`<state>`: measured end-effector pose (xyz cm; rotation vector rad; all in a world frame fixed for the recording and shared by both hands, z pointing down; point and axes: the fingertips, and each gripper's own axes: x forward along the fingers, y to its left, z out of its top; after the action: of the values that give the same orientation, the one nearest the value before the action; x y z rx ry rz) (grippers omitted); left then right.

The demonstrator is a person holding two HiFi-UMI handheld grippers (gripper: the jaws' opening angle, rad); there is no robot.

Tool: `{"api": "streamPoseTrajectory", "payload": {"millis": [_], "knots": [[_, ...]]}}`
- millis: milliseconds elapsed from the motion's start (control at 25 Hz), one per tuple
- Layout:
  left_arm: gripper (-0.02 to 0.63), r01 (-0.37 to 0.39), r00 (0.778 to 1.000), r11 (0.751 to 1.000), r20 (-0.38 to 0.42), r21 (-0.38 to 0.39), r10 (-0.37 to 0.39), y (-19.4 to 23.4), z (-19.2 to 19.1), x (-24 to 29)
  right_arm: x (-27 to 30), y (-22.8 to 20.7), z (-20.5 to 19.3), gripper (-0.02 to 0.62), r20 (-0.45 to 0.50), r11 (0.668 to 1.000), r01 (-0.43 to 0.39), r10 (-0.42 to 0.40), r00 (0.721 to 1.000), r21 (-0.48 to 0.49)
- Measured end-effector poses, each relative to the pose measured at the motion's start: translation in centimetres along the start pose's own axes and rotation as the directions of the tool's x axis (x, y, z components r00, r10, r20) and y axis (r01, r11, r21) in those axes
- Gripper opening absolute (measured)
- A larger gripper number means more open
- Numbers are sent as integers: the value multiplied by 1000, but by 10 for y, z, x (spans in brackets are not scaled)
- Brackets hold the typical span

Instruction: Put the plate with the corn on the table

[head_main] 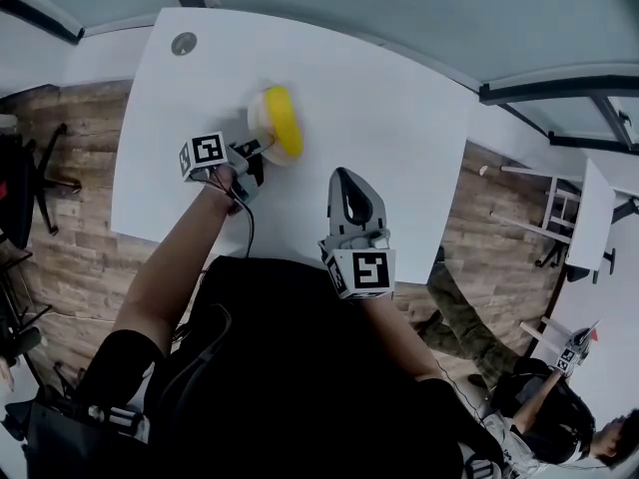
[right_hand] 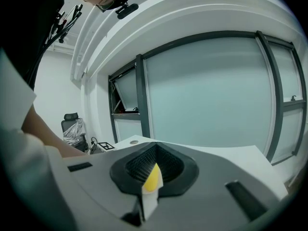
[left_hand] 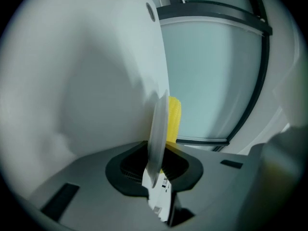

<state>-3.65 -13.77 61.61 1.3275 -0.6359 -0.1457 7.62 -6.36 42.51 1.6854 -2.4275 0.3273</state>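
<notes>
A white plate carrying a yellow corn cob is over the far middle of the white table. My left gripper is shut on the plate's near rim. In the left gripper view the plate shows edge-on between the jaws, with the corn on it and the table beside it. I cannot tell whether the plate touches the table. My right gripper hovers over the table's near edge, shut and holding nothing. In its own view a yellow and white sliver shows through the jaw slit.
A round grommet sits in the table's far left corner. A glass wall stands behind the table. An office chair is on the wooden floor at left. Another person and another table are at right.
</notes>
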Motion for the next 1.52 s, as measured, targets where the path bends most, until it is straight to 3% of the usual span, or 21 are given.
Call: {"api": "streamPoseTrajectory", "payload": {"millis": [80, 200, 360, 440, 560, 640, 720, 840, 920, 1040, 1160, 1240, 1280, 1320, 1400, 1520], "knots": [[43, -37, 999, 999, -2, 20, 37, 1, 1, -1, 1, 2, 1, 2, 0, 1000, -5, 5, 1000, 1], [157, -107, 994, 988, 21, 109, 105, -2, 5, -6, 2, 7, 3, 2, 8, 1000, -21, 21, 1000, -14], [186, -253, 967, 935, 90, 250, 238, 2, 15, -18, 4, 10, 2, 2, 9, 1000, -17, 17, 1000, -7], [198, -337, 941, 877, 132, 341, 310, 4, 18, -23, 4, 12, 3, 2, 12, 1000, -18, 19, 1000, -12], [218, -446, 895, 755, 209, 481, 395, 3, 22, -31, 3, 12, 5, 2, 18, 1000, -19, 20, 1000, -14], [218, -502, 864, 665, 281, 553, 418, -2, 24, -41, 1, 14, 7, 2, 28, 999, -26, 27, 999, -20], [218, -529, 847, 589, 343, 610, 406, -12, 24, -49, -1, 15, 9, 2, 40, 999, -31, 32, 999, -24], [216, -510, 860, 500, 407, 700, 308, -42, 16, -57, -3, 18, 12, 2, 64, 999, -41, 43, 997, -27], [216, -488, 872, 420, 448, 765, 197, -77, 4, -64, -7, 19, 17, 2, 84, 998, -52, 53, 995, -24], [216, -477, 868, 260, 496, 840, -8, -142, -25, -78, -12, 19, 29, 2, 121, 996, -81, 85, 989, -33], [216, -498, 837, 104, 509, 861, -203, -203, -61, -92, -20, 20, 48, 2, 170, 992, -115, 121, 978, -49], [216, -517, 813, 15, 496, 856, -305, -234, -88, -100, -28, 21, 62, 2, 208, 989, -134, 144, 967, -63], [215, -523, 803, -15, 487, 852, -343, -245, -101, -102, -32, 21, 67, 2, 225, 987, -143, 155, 962, -71], [215, -526, 795, -29, 479, 850, -373, -254, -112, -105, -35, 22, 72, 2, 240, 986, -150, 165, 957, -78], [209, -539, 775, -28, 482, 842, -408, -265, -126, -111, -42, 23, 78, 2, 262, 982, -162, 182, 948, -94], [26, -597, 733, -33, 528, 801, -430, -271, -136, -125, -54, 28, 84, 2, 289, 975, -178, 209, 934, -132]]}}
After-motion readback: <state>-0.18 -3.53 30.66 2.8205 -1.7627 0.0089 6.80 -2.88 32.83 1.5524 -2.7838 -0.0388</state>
